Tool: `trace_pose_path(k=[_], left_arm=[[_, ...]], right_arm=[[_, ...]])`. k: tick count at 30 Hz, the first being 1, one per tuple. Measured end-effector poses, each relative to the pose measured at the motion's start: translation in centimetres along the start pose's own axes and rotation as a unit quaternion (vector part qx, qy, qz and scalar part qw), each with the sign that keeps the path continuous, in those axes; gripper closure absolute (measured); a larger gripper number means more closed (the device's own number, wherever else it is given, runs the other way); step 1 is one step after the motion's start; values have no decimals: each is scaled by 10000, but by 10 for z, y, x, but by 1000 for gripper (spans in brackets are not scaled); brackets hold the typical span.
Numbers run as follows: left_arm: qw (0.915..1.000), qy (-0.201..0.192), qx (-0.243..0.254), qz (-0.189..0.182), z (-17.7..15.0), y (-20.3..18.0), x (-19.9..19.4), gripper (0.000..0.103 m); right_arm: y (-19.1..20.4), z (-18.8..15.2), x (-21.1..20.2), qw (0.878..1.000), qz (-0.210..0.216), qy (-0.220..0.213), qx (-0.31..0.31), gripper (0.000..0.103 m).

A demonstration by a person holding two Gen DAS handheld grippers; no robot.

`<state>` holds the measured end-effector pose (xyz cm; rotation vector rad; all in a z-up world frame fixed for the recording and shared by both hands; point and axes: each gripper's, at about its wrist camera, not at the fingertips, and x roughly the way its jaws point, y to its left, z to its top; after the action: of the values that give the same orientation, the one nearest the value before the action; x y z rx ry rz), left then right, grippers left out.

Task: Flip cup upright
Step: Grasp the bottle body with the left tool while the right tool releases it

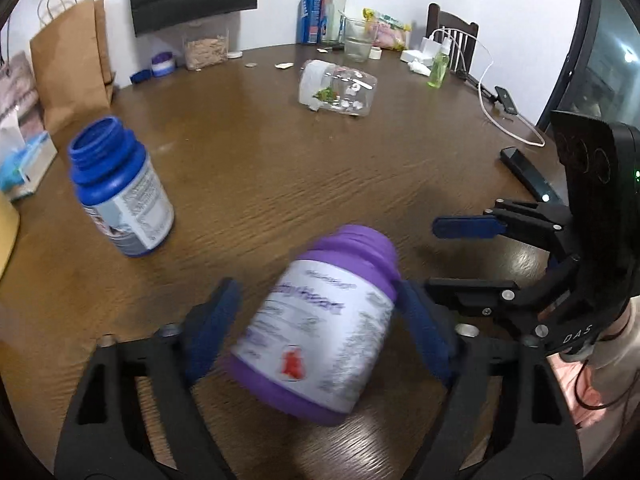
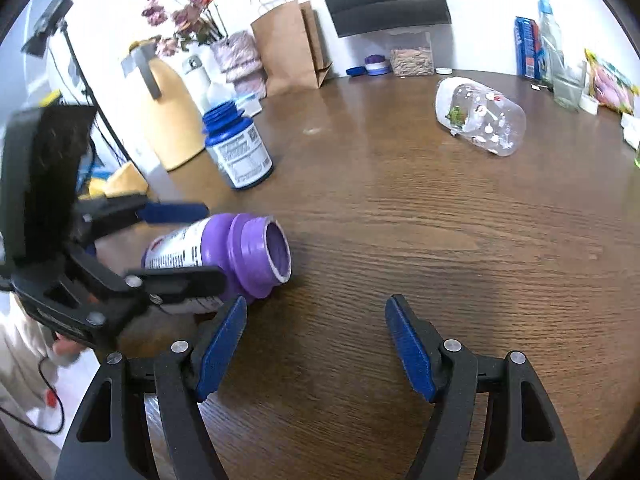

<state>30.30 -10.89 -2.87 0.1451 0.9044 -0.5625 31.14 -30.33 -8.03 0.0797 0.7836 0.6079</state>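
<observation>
A lidless purple bottle [image 1: 320, 328] [image 2: 224, 256] with a white label lies tilted on its side on the brown wooden table [image 1: 280, 184], mouth pointing away from the person. My left gripper [image 1: 316, 286] [image 2: 212, 244] straddles it. The right pad touches the bottle; a thin gap shows at the left pad, and the bottle is blurred. A clear plastic cup [image 1: 338, 88] [image 2: 480, 120] with a white end lies on its side far across the table. My right gripper [image 2: 316, 328] [image 1: 440, 256] hovers open and empty just right of the purple bottle.
A lidless blue bottle [image 1: 120, 196] [image 2: 240, 148] stands upright to the left. At the back are a paper bag [image 1: 72, 56], a soda can [image 1: 312, 18], a tall bottle, a glass [image 1: 356, 40] and chargers with a white cable [image 1: 504, 120]. A yellow jug [image 2: 172, 116] stands beside the table.
</observation>
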Motion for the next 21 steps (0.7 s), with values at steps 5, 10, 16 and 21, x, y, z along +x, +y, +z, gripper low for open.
trace_pose_path(k=[5, 10, 16, 21], left_arm=[[9996, -174, 168, 150, 6, -15, -9, 46], [9977, -212, 284, 577, -2, -23, -6, 46], [9936, -722, -228, 835, -8, -21, -21, 47], [9809, -1588, -893, 685, -11, -11, -48, 102]], right_arm=[[-5, -2, -5, 9994, 104, -271, 166, 26], [-10, -1, -12, 9980, 356, -420, 297, 26], [2, 10, -30, 9964, 663, -520, -19, 26], [18, 27, -43, 9935, 1008, -499, -200, 26]])
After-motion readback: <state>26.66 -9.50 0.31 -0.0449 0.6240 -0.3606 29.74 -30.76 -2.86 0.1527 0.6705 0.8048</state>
